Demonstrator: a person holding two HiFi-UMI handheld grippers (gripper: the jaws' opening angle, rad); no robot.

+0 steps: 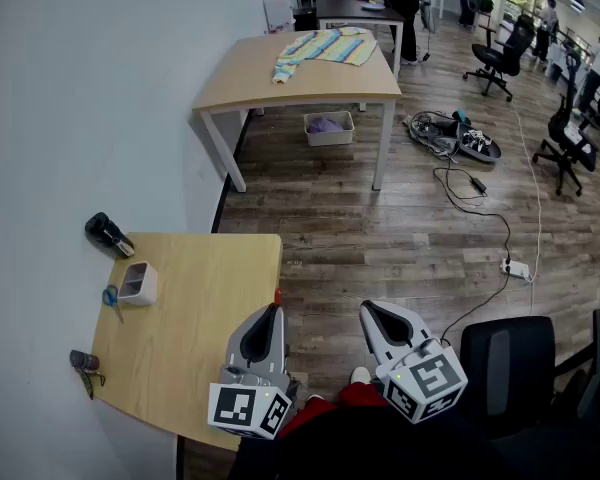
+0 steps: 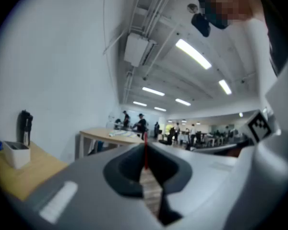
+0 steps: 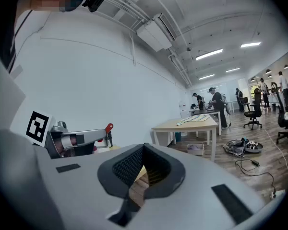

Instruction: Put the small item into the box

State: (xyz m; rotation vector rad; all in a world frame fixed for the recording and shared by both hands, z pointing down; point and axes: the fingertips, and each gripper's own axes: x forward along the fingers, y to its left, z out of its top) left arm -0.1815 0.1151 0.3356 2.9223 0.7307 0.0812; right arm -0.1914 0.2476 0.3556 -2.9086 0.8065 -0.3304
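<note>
progress is nil so far: the small white box (image 1: 138,283) sits toward the wall side of the wooden table (image 1: 215,328), and nothing you hold is bound for it. a small blue item (image 1: 110,296) lies just beside the box, a dark one (image 1: 83,360) near the table's front edge, and a black object (image 1: 107,233) at the far corner; i cannot tell which is meant. your left gripper (image 1: 276,310) and right gripper (image 1: 366,310) hang close to your body, both clenched on nothing, though a thin red tab (image 2: 145,150) shows at the left tip, seemingly its own part. reaching, picking and dropping all look still to do.
</note>
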